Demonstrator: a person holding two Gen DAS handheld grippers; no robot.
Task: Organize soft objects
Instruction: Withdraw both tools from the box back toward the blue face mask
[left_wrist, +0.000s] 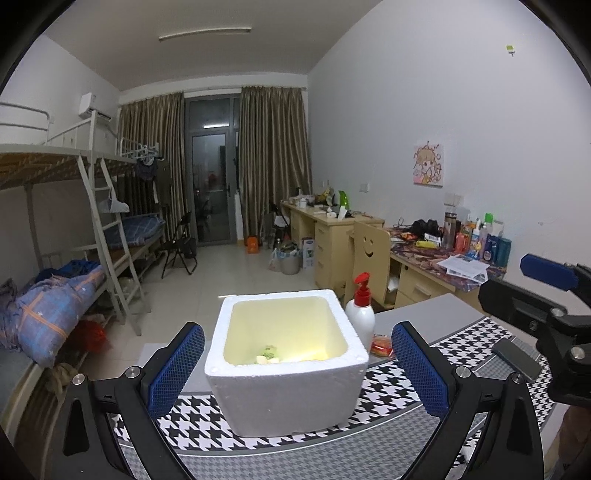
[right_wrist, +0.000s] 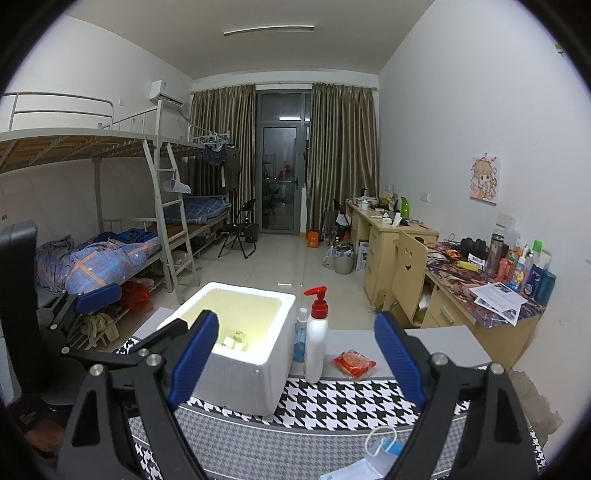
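Small soft pieces (right_wrist: 236, 341) are seen inside the foam box (right_wrist: 236, 373); a red packet (right_wrist: 354, 363) and face mask (right_wrist: 384, 448) remain on the counter (right_wrist: 443, 345); left gripper (left_wrist: 297, 373) and right gripper (right_wrist: 295, 363) are spread, empty

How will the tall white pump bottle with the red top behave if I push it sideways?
The tall white pump bottle with the red top looks narrow for its height, so it probably tips rather than slides. The houndstooth mat under its base may grip it. Its smooth plastic may be slippery.

Small pale soft bits (left_wrist: 266, 355) inside open white foam box (left_wrist: 288, 387), upright
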